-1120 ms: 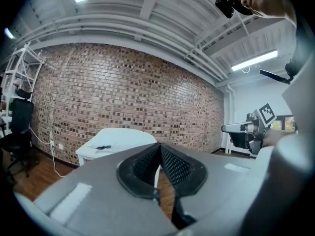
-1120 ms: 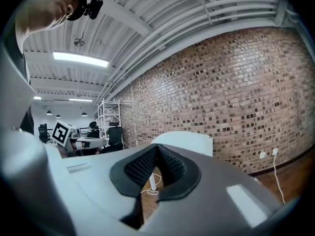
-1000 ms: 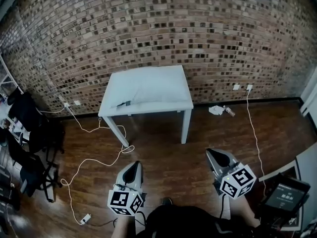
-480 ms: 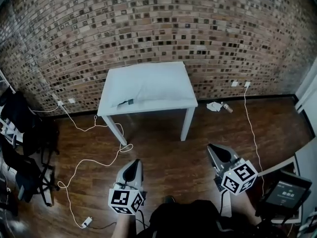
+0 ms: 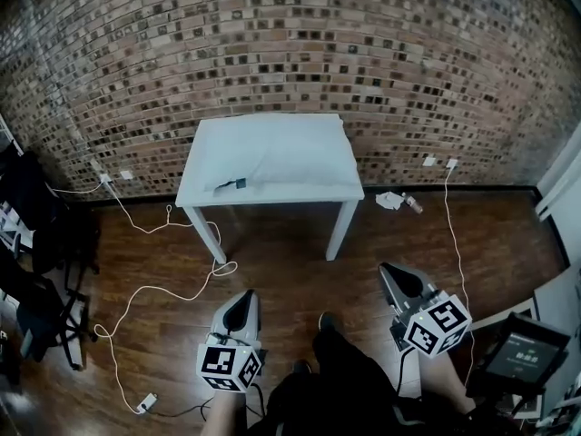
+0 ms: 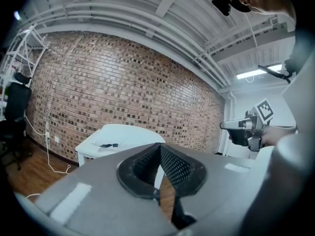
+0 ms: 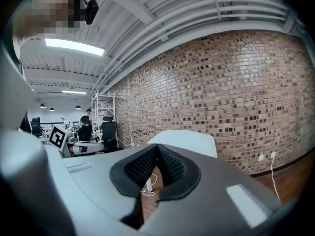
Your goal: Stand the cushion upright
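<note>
cushion [image 5: 300,160] edges indistinct on white table [image 5: 209,157], small dark item [image 5: 238,184] unidentifiable, chairs [image 5: 41,234] cropped left

Nothing legible here, not a word or a number. The marker cube [image 5: 230,368] on the left gripper [image 5: 243,298] and the one [image 5: 437,327] on the right gripper [image 5: 388,271] show only black-and-white square patterns. The screen [image 5: 520,357] at lower right carries pale print too small to read.

White cushion [image 5: 304,163], lying flat; on the right half of the white table [image 5: 211,153], by the brick wall [image 5: 272,44]
</note>
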`<state>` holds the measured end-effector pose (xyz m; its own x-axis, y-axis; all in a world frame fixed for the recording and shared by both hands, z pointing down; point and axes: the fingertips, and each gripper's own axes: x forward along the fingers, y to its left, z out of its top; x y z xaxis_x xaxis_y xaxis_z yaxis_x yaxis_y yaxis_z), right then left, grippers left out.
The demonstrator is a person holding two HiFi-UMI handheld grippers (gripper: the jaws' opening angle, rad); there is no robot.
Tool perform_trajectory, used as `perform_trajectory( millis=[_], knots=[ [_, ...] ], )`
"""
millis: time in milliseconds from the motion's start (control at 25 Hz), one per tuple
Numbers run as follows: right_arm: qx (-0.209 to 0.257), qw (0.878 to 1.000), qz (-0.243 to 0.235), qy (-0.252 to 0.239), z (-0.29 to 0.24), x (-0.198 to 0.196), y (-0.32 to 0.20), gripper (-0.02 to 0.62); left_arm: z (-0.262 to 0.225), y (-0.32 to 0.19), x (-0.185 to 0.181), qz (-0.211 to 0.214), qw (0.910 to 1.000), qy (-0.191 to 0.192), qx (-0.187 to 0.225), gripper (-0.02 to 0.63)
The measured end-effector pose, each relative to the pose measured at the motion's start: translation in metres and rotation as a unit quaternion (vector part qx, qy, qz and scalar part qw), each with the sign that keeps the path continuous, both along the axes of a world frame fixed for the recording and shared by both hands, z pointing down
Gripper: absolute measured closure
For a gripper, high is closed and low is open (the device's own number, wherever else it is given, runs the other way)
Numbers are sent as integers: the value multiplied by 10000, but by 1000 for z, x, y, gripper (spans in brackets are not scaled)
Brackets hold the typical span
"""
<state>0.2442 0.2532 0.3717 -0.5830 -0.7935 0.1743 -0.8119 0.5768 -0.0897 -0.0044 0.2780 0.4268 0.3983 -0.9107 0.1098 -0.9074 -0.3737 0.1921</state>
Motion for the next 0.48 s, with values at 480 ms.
perform_trajectory(
  millis=[480],
  knots=[
    [-3, 9997, -51, -228, 10, 8, -68, 589, -5, -52, -22, -484, 9985, -232, 64, 606]
  ],
)
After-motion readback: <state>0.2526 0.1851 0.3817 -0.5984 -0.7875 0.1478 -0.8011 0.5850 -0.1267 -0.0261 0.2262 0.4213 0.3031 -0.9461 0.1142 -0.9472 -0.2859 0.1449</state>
